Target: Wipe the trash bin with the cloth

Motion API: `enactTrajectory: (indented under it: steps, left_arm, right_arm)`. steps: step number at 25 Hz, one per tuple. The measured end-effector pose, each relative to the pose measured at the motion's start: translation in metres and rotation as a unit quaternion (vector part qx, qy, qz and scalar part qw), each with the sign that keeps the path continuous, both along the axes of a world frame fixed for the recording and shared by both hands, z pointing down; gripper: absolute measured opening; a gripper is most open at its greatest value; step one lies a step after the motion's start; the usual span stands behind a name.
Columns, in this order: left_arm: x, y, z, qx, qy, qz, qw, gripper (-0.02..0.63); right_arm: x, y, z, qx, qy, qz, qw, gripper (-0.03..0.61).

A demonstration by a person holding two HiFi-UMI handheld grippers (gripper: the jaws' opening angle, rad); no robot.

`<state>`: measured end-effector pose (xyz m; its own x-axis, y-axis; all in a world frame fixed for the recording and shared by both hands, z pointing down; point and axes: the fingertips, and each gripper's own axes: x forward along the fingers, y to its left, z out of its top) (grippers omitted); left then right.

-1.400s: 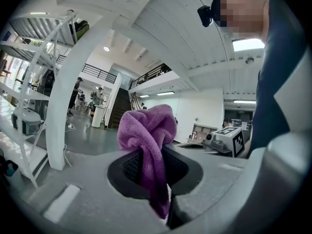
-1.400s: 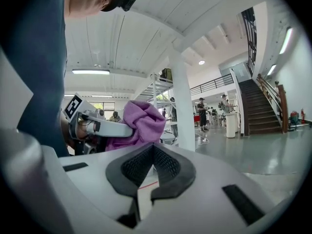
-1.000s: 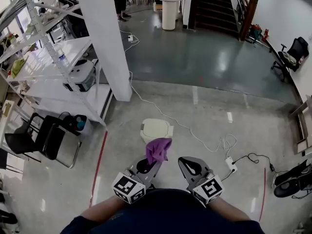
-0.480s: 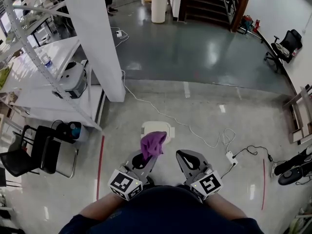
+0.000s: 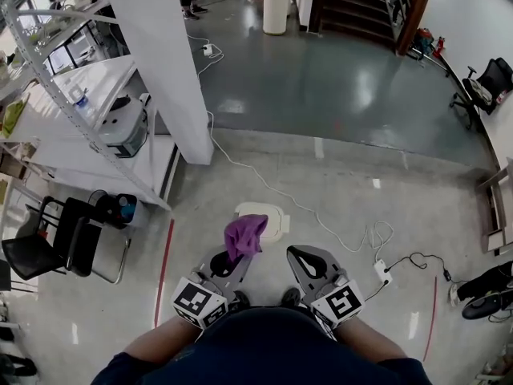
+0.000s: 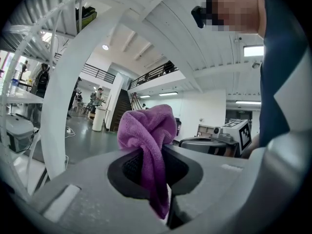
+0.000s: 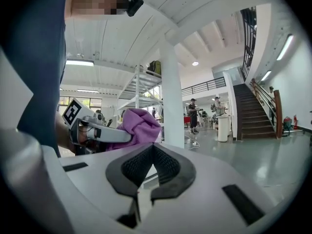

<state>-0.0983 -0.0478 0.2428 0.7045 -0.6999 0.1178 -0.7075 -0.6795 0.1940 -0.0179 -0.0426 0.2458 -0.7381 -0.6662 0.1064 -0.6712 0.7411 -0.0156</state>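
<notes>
A small white trash bin (image 5: pixel 268 220) with a closed lid stands on the grey floor just ahead of me. In the head view a purple cloth (image 5: pixel 244 237) overlaps the bin's near left edge. My left gripper (image 5: pixel 234 257) is shut on that cloth, which bunches above the jaws and hangs down between them (image 6: pixel 148 147). My right gripper (image 5: pixel 302 257) is beside it on the right, shut with nothing between its pads (image 7: pixel 168 167). The right gripper view shows the cloth (image 7: pixel 140 125) and the left gripper's body (image 7: pixel 100 133) at its left.
A white pillar (image 5: pixel 172 62) and a shelving rack (image 5: pixel 72 111) stand at the left, with a black chair (image 5: pixel 56 243) below them. A white cable runs to a power strip (image 5: pixel 382 269) at the right. A red floor line (image 5: pixel 163 271) passes left of the bin. Stairs (image 5: pixel 361 6) rise at the back.
The head view has swayed a little. The left gripper and cloth have drifted slightly left and up against the bin's near edge. Both grippers keep their states.
</notes>
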Motion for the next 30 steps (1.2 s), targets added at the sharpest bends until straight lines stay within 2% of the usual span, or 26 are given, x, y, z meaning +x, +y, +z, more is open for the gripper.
enactTrajectory:
  steps: [4,9,15,21,30]
  left_arm:
    - [0.008,-0.025,0.015,-0.004,-0.006,-0.024,0.9997,0.044]
    - [0.022,-0.049,0.038,0.000,-0.008,-0.052,0.9986,0.044]
    - [0.020,-0.076,0.086,-0.003,-0.032,-0.071,0.9970,0.044]
    - [0.003,-0.105,0.144,0.004,-0.055,-0.074,0.9957,0.044]
    - [-0.015,-0.156,0.261,0.000,-0.094,-0.084,0.9920,0.044]
  right_arm:
    - [0.011,-0.028,0.007,-0.002,-0.009,-0.016,1.000,0.009]
    - [0.033,-0.053,0.039,-0.012,0.007,-0.040,0.999,0.009]
    - [0.045,-0.076,0.081,-0.020,0.007,-0.037,0.999,0.009]
    - [0.041,-0.098,0.138,-0.022,-0.005,-0.019,1.000,0.009]
    - [0.032,-0.127,0.227,-0.019,-0.011,-0.001,1.000,0.009]
